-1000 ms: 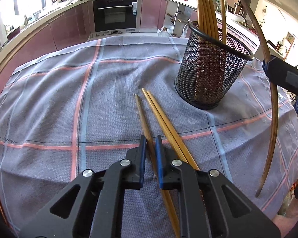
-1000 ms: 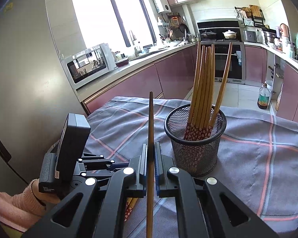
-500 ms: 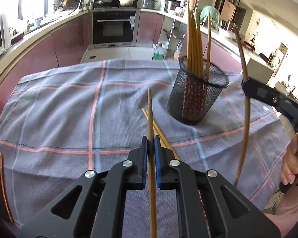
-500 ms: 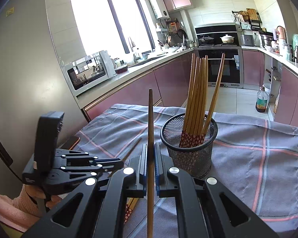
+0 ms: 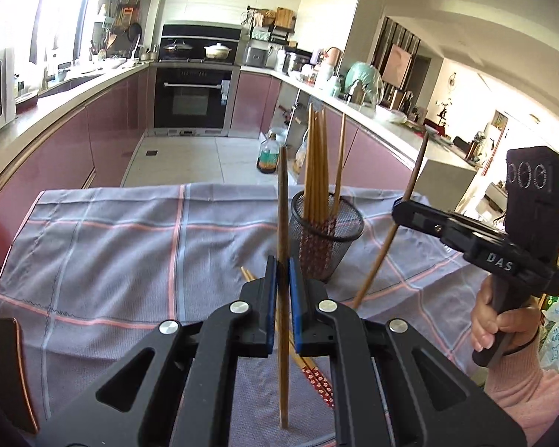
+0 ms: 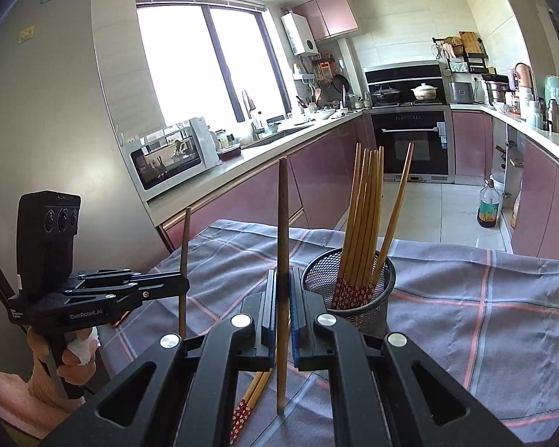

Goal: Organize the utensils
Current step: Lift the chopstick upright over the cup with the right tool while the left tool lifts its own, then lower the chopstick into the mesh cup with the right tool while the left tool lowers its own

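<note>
Left gripper: clenched on one upright chopstick.
Right gripper: clenched on another chopstick.
Mesh cup: just ahead of both, holding a chopstick bunch.
Cloth: loose chopstick pair beneath grippers.

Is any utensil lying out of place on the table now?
Yes. Two chopsticks lie loose on the cloth beside the holder, not standing in it like the others. One more chopstick is clamped in each gripper, left and right.
</note>
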